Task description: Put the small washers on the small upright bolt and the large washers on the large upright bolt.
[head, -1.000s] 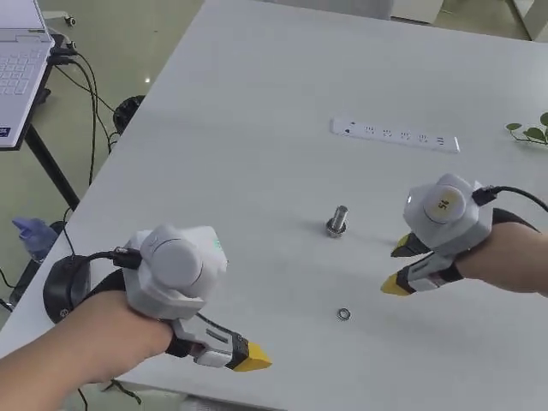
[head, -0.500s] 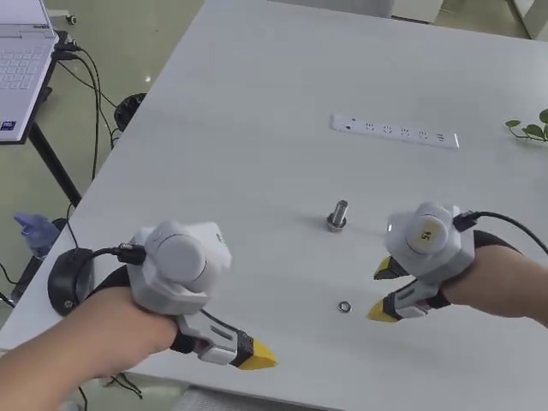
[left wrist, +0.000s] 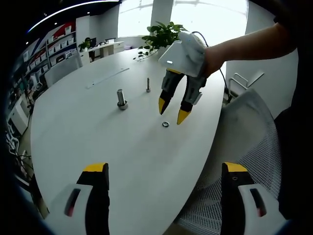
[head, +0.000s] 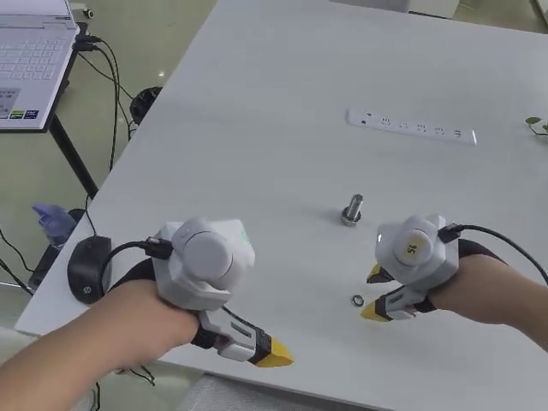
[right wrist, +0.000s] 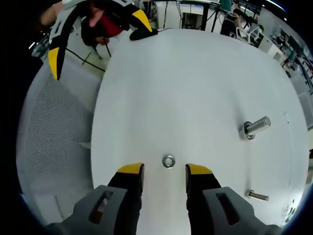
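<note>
A small steel washer (head: 357,300) lies flat on the white table (head: 257,154) near its front edge. My right gripper (head: 373,294) is open, its yellow tips on either side of the washer and just short of it; in the right gripper view the washer (right wrist: 168,160) sits ahead of the gap of the right gripper (right wrist: 165,170). The large upright bolt (head: 352,210) stands behind it. The small bolt (right wrist: 257,196) stands further off. My left gripper (left wrist: 164,169) is open and holds nothing, hovering over the front edge at the left (head: 261,351).
A white power strip (head: 411,128) lies at the back of the table. A laptop (head: 34,60) sits on a side stand at far left, with cables and a black puck (head: 88,267) below. A mesh chair (right wrist: 54,127) is by the near edge.
My right gripper has come down and toward the front edge, so its tips now flank the washer. The left gripper has barely moved. The head camera has shifted.
</note>
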A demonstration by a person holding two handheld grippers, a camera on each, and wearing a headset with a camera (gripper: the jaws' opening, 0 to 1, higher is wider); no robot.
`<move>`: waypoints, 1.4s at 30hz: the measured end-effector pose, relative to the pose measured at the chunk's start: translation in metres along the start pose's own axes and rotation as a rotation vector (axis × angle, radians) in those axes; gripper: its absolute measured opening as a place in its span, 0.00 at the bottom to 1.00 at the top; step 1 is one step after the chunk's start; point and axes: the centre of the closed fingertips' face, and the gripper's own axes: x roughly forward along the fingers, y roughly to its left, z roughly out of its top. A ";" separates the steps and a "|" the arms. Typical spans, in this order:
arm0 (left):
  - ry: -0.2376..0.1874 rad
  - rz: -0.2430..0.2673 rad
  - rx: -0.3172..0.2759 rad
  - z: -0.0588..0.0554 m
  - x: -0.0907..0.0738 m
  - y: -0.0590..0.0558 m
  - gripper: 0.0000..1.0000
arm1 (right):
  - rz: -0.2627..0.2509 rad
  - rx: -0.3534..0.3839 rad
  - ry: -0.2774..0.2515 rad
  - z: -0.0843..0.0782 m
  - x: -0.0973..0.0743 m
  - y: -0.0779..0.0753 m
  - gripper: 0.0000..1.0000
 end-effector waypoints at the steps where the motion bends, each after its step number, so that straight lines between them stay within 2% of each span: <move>1: 0.004 -0.001 0.002 -0.001 0.000 0.000 0.96 | 0.002 -0.005 0.006 -0.001 0.003 0.001 0.35; 5: 0.010 -0.009 0.010 -0.002 0.000 0.000 0.95 | 0.002 -0.024 0.034 -0.004 0.010 0.001 0.34; 10: 0.008 -0.017 0.012 0.000 0.002 0.000 0.93 | -0.008 -0.032 0.041 -0.005 0.014 -0.001 0.34; 16: 0.016 -0.023 0.015 -0.003 0.003 -0.001 0.92 | -0.017 -0.050 0.063 -0.010 0.019 -0.003 0.33; 23: 0.017 -0.022 0.004 -0.005 0.004 0.001 0.91 | -0.016 -0.058 0.060 -0.008 0.018 -0.003 0.33; 30: 0.017 -0.028 -0.007 -0.007 0.004 -0.001 0.90 | -0.020 -0.062 0.053 -0.005 0.019 -0.001 0.27; 36: 0.019 -0.026 -0.010 -0.009 0.002 0.000 0.89 | -0.021 -0.088 0.079 -0.005 0.019 -0.003 0.21; 42: 0.017 -0.019 -0.014 -0.009 0.000 0.004 0.88 | -0.019 -0.105 0.113 -0.004 0.020 -0.004 0.19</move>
